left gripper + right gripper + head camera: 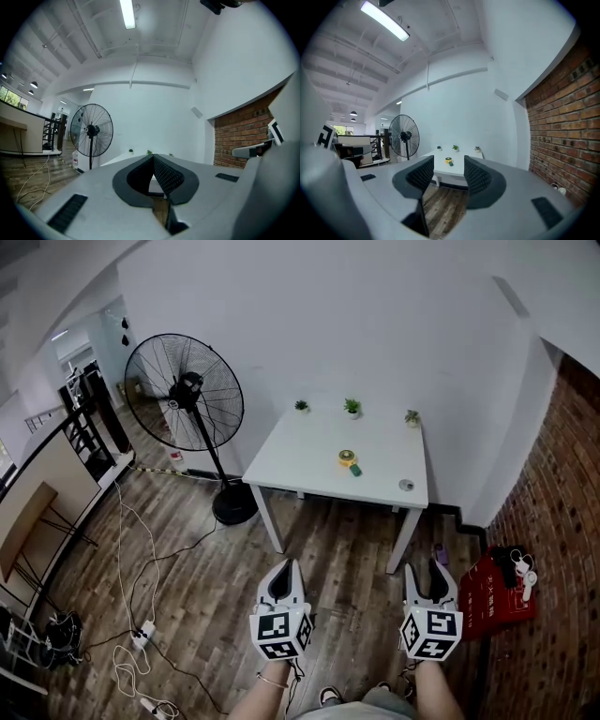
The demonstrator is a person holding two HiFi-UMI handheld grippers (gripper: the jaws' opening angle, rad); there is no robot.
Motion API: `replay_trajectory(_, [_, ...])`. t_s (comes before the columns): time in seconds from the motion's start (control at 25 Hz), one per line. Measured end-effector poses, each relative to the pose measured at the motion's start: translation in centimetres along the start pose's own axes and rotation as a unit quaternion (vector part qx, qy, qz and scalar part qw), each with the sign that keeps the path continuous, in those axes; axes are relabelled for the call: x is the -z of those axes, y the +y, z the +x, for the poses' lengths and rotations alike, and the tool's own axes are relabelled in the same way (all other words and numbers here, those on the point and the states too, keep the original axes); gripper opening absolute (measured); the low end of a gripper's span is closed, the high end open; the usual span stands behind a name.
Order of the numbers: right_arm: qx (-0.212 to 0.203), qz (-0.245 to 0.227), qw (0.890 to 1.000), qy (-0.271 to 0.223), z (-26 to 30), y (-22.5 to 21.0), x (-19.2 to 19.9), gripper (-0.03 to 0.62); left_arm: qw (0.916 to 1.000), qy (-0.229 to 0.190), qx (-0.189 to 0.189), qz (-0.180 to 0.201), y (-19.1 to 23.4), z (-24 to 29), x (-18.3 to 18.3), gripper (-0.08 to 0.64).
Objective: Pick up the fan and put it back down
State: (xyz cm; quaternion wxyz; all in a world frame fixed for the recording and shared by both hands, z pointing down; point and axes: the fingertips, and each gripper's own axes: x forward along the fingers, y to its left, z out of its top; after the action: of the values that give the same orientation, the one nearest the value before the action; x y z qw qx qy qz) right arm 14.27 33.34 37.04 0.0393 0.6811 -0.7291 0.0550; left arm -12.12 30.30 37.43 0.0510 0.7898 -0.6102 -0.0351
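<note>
A tall black pedestal fan (185, 394) stands upright on the wood floor at the left of the white table (309, 463), its round base (234, 504) by the table's front left leg. It also shows in the left gripper view as the fan (92, 130) and in the right gripper view as the fan (404, 136). My left gripper (284, 572) is shut with nothing in it, low over the floor well short of the fan. My right gripper (429, 574) is open and empty, in front of the table's right leg.
On the table sit three small potted plants (352, 407), a yellow tape roll (348, 458) and a small round cap (405, 485). A red toolbox (496, 592) lies by the brick wall at the right. Cables and a power strip (142, 635) trail across the floor at the left.
</note>
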Motion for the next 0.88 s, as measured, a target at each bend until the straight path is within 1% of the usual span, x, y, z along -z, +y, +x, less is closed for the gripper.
replay_trajectory(0.16, [0.005, 0.002, 1.0, 0.013, 0.4, 0.0, 1.0, 0.201, 0.9998, 0.01, -0.002, -0.015, 0.7, 0.7, 0.9, 0.009])
replay_trajectory(0.36, [0.005, 0.005, 1.0, 0.031, 2.7, -0.5, 2.3, 0.201, 0.9996, 0.024, -0.002, -0.014, 1.1, 2.4, 2.1, 0.009])
replay_trajectory(0.48, [0.0, 0.01, 0.999, 0.033, 5.1, -0.8, 2.5, 0.201, 0.9993, 0.033, -0.007, -0.012, 1.4, 4.3, 2.7, 0.009])
replay_trajectory(0.64, [-0.014, 0.013, 0.999, 0.038, 9.2, -1.8, 2.5, 0.202, 0.999, 0.042, -0.014, -0.008, 1.2, 8.0, 3.2, 0.009])
replay_trajectory(0.88, [-0.039, 0.011, 0.998, 0.038, 15.7, -3.7, 1.2, 0.201, 0.9988, 0.036, -0.032, -0.008, 0.9, 13.8, 2.5, 0.009])
